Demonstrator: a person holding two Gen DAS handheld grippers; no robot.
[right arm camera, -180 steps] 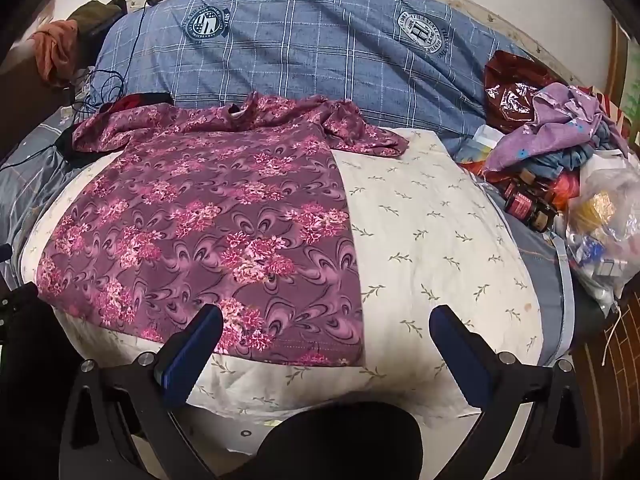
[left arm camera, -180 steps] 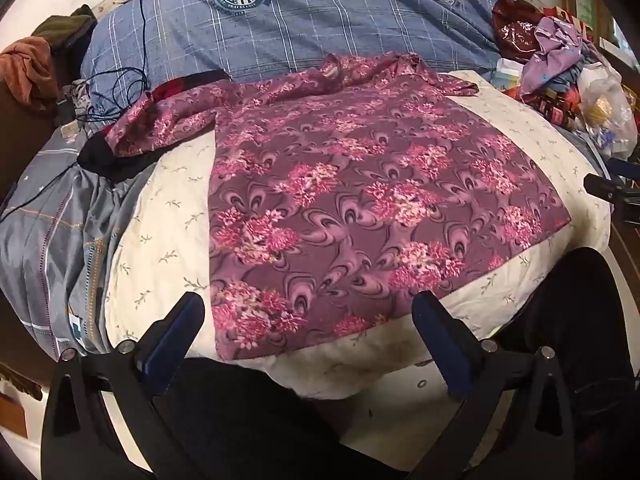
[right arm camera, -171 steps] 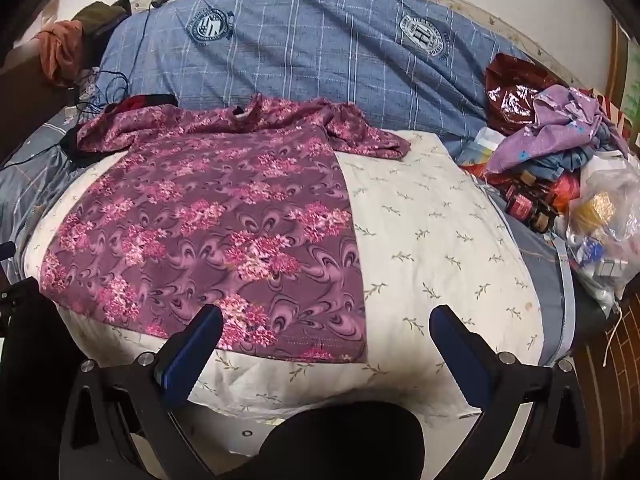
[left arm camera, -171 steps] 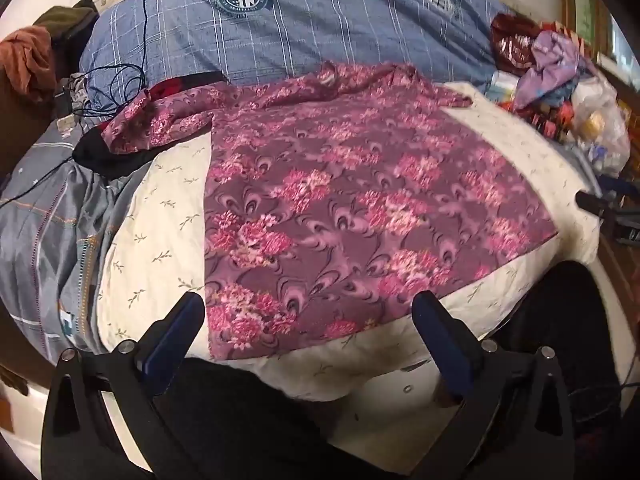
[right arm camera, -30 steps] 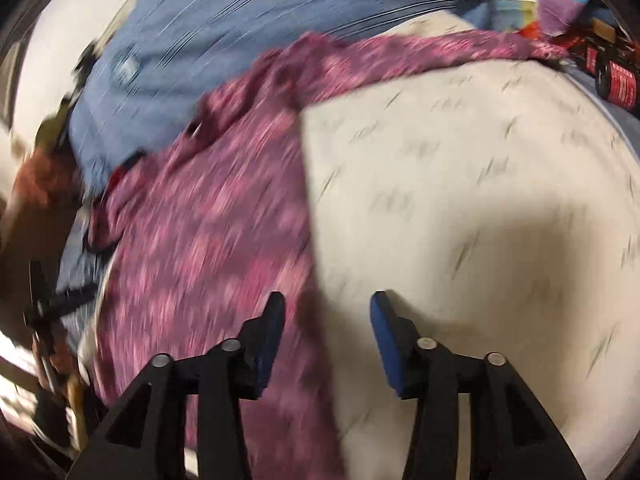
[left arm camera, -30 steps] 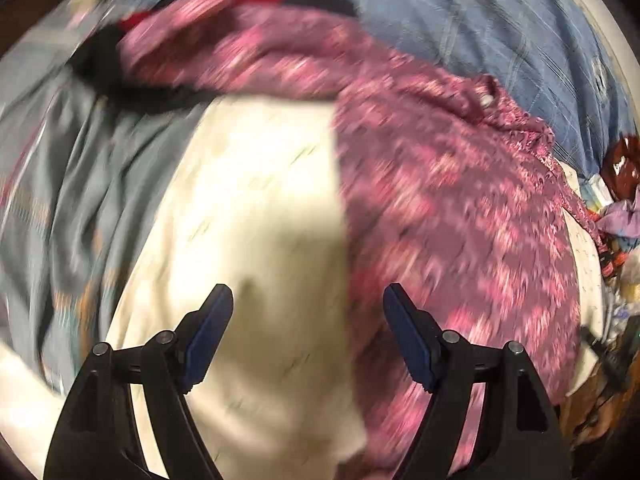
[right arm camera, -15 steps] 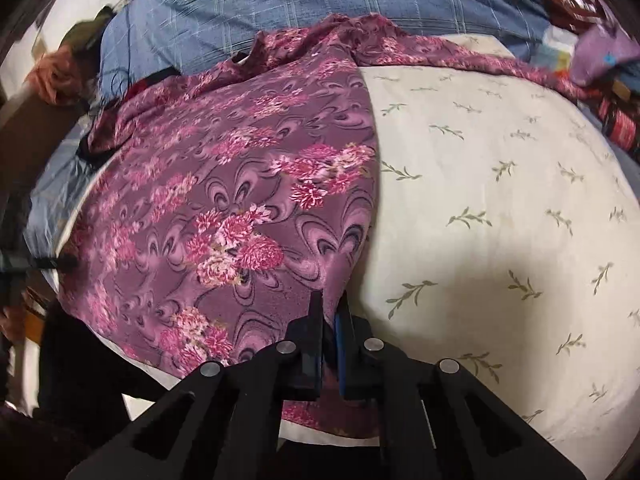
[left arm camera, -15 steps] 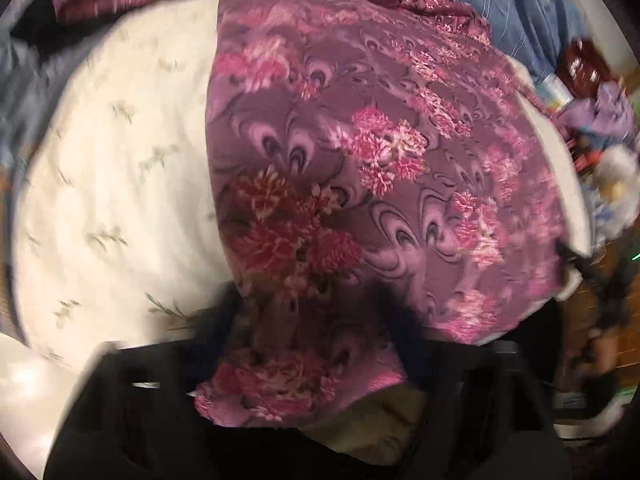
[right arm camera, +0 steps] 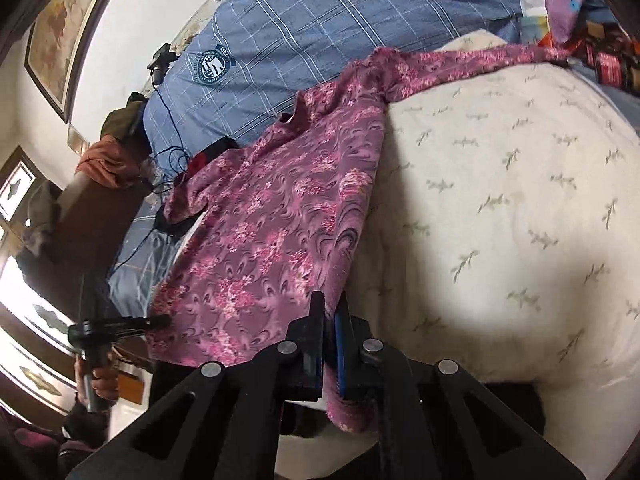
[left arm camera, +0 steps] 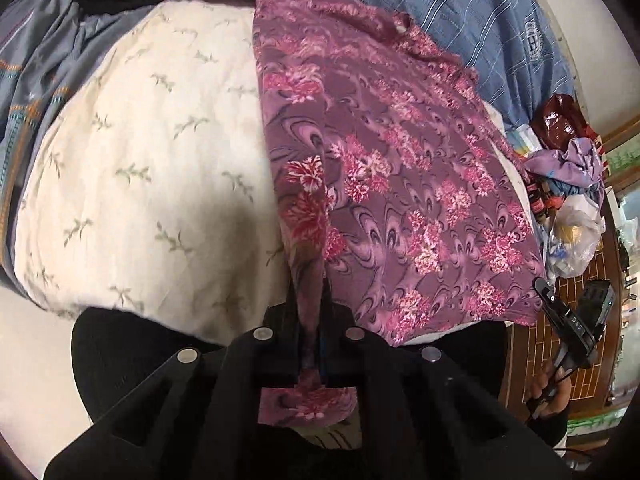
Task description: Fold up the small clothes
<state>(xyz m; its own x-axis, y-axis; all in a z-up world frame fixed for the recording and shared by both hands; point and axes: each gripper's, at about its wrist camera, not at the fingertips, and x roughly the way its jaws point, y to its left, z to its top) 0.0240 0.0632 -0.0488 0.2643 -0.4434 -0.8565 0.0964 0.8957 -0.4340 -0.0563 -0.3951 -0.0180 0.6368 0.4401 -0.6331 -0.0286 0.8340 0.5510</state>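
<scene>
A purple shirt with pink flowers [left arm camera: 400, 168] lies spread on a cream quilted cushion [left arm camera: 152, 168], collar toward the far side. My left gripper [left arm camera: 310, 304] is shut on the shirt's near left hem corner, cloth bunched between the jaws. In the right wrist view the shirt [right arm camera: 272, 224] lies left of the bare cushion [right arm camera: 520, 184]. My right gripper [right arm camera: 330, 312] is shut on the near right hem corner. Each gripper shows in the other's view, the right one [left arm camera: 568, 320] and the left one [right arm camera: 120, 326].
A blue plaid bedcover [right arm camera: 320, 24] lies behind the shirt. A pile of clothes, bottles and plastic bags [left arm camera: 568, 200] sits at the right bed edge. Cables and a black item [right arm camera: 188, 160] lie beyond the left sleeve. Grey striped fabric [left arm camera: 36, 64] lies at the left.
Both grippers went from open above the bed to the shirt's near hem and shut, one on each corner. The hem corners now lift slightly off the cushion.
</scene>
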